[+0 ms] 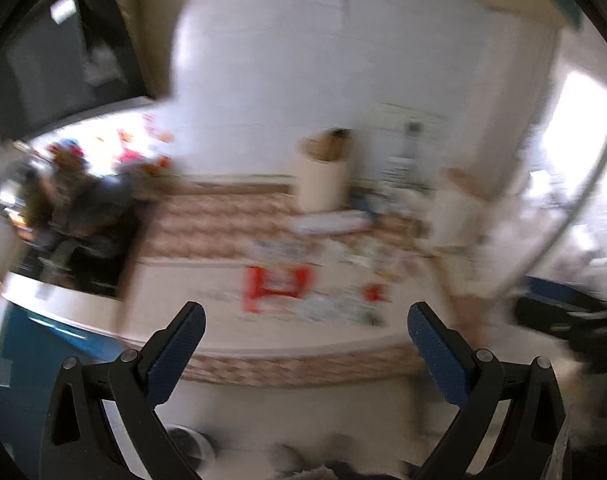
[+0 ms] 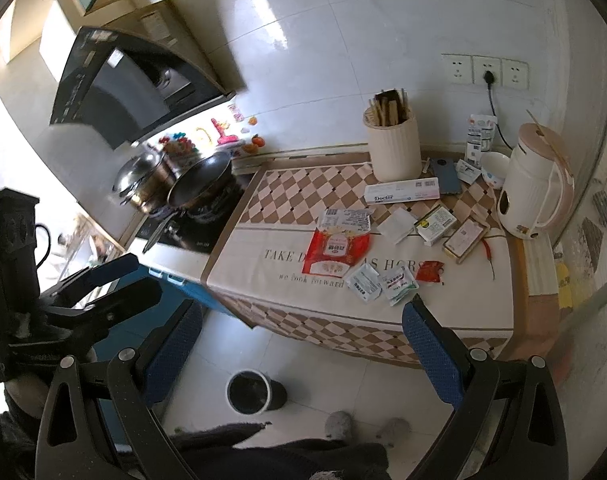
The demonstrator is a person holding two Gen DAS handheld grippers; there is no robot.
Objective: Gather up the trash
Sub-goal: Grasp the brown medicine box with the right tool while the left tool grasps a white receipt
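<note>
Trash lies scattered on the checkered tablecloth (image 2: 287,196): a red snack wrapper (image 2: 337,250), two white sachets (image 2: 383,282), a small red packet (image 2: 430,270), a white label wrapper (image 2: 345,218) and small boxes (image 2: 449,230). A dark trash bin (image 2: 249,392) stands on the floor below the counter. My right gripper (image 2: 303,316) is open and empty, held back from the counter edge above the bin. My left gripper (image 1: 305,320) is open and empty; its view is blurred, with the red wrapper (image 1: 277,286) ahead of it. The left gripper (image 2: 103,280) also shows at the left of the right wrist view.
A cream utensil holder (image 2: 393,146), a white kettle (image 2: 533,188), a toothpaste box (image 2: 401,192) and a phone (image 2: 445,176) sit at the back of the counter. Pans (image 2: 175,184) rest on the stove at left. Slippered feet (image 2: 339,426) stand on the tiled floor.
</note>
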